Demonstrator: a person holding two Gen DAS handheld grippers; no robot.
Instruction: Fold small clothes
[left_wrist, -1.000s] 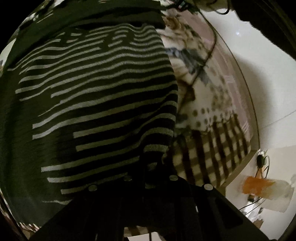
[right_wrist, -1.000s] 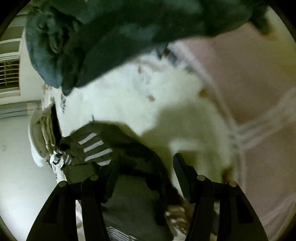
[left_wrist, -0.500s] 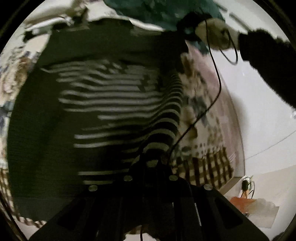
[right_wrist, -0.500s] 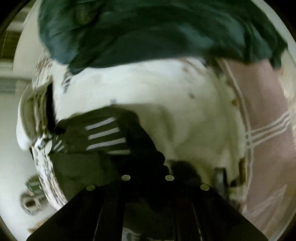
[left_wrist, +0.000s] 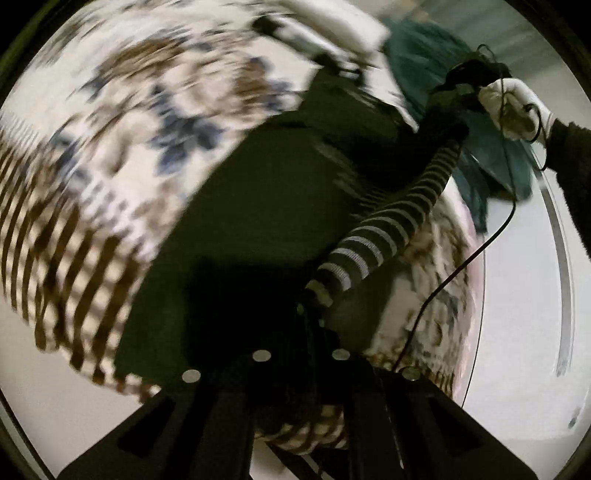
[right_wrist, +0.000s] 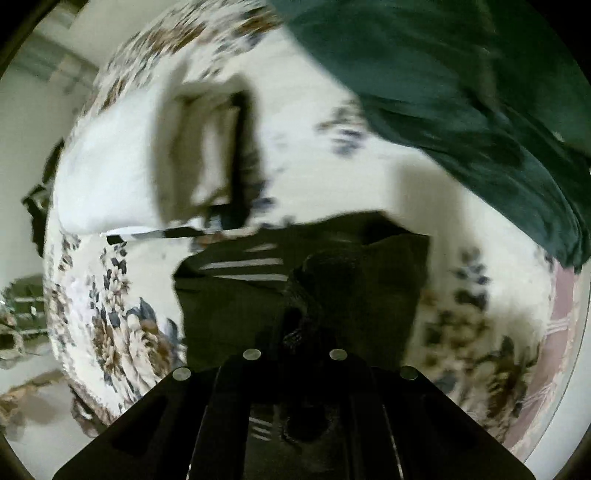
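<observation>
I have both grippers pinched on the dark knit garment with pale grey stripes (left_wrist: 280, 206), lifted off the floral bedspread with a brown checked border (left_wrist: 122, 122) so that it hangs free and can be laid out flat for folding. The left gripper (left_wrist: 301, 332) is clamped together on the striped sleeve (left_wrist: 391, 229), which stretches taut up toward the right gripper (left_wrist: 461, 92) in the white-gloved hand (left_wrist: 513, 107). In the right wrist view, the right gripper's jaws are closed on dark cloth bunched right at them. A crumpled teal garment (right_wrist: 461, 96) lies further off on the bed, waiting.
</observation>
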